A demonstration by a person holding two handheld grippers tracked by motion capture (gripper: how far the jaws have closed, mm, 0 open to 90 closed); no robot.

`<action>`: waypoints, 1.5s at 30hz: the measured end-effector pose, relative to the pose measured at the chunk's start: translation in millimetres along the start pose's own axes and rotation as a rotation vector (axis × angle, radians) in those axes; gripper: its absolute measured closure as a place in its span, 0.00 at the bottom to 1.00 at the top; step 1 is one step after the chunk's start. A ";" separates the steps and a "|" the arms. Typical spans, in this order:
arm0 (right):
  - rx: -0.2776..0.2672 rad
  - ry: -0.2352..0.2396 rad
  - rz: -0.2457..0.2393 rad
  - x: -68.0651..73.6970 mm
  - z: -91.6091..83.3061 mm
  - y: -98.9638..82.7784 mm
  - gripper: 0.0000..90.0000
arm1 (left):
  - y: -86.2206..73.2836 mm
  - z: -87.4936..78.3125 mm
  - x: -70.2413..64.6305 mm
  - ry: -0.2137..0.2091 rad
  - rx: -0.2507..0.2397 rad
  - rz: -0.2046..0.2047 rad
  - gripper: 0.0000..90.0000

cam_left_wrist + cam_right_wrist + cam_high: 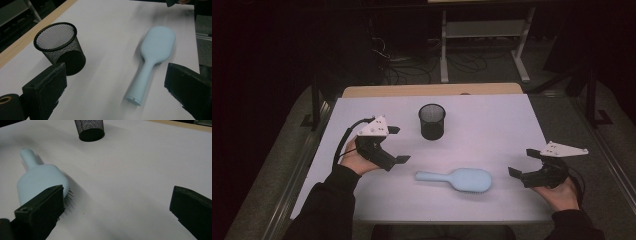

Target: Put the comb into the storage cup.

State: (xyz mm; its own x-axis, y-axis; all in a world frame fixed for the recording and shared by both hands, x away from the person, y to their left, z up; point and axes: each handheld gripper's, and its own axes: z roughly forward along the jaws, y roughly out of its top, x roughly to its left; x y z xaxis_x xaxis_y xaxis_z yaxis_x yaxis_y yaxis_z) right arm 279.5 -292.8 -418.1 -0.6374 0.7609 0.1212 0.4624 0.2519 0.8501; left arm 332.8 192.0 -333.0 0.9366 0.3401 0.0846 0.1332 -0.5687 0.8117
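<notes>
Brush lies crosswise, bristles down, handle toward left gripper; head nearer right gripper. Both spread, nothing held.

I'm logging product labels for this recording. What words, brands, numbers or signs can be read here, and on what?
None can be read: the light blue hairbrush, the black mesh cup, the white table cover and both grippers show no lettering.

High view looks down; both gripper views, low and close, share the hairbrush.
</notes>
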 end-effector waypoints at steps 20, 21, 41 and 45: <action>0.006 0.005 -0.001 0.4 0.7 0.0 0.00 | 9.9 23.8 -3.1 -0.067 0.056 0.031 0.05; 0.006 0.005 -0.002 0.4 0.9 0.0 0.00 | 10.8 25.6 -3.2 -0.070 0.060 0.031 0.05; 0.007 0.009 -0.003 0.1 0.6 -0.1 0.00 | 22.8 59.1 -11.7 -0.151 0.137 0.072 0.05; 0.007 0.009 -0.004 -0.1 0.6 -0.1 0.00 | 21.7 64.3 -12.3 -0.154 0.155 0.080 0.05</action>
State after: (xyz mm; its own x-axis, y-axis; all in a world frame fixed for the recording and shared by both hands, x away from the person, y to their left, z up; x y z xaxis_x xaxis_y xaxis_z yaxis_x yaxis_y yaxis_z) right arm 279.9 -292.6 -418.5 -0.6449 0.7543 0.1227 0.4640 0.2589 0.8471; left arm 345.0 127.3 -353.6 0.9829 0.1781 0.0460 0.0940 -0.7012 0.7067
